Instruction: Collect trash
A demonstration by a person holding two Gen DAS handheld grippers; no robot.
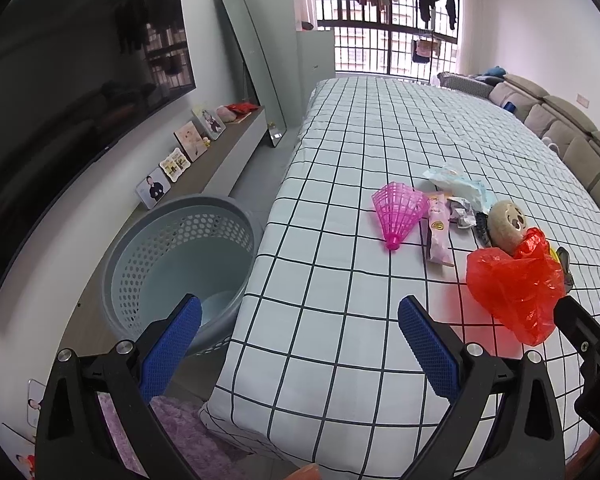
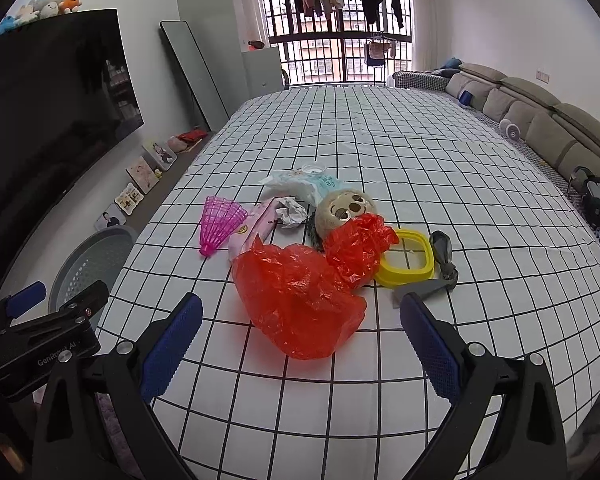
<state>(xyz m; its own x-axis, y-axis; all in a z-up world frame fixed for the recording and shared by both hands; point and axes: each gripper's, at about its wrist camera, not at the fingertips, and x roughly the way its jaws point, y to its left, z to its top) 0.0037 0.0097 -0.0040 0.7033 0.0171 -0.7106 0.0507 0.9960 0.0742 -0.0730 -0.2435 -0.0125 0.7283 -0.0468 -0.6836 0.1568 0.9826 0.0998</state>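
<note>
Both grippers stood wide apart and held nothing: the left gripper point(image 1: 300, 344) hung over the near edge of the checked sheet point(image 1: 340, 320), the right gripper point(image 2: 300, 344) just short of the red bag point(image 2: 300, 300). The bag lay crumpled on the sheet, nearest of the heap. Behind it sat a yellow frame point(image 2: 408, 260), a grey clip point(image 2: 440, 256), a pink wrapper point(image 2: 256, 228), a pink shuttlecock point(image 2: 220, 220), a paper ball point(image 2: 292, 212), a plush toy point(image 2: 344, 208) and a pale packet point(image 2: 304, 182). Left of the bed, on the floor, stood the grey basket point(image 1: 180, 256).
</note>
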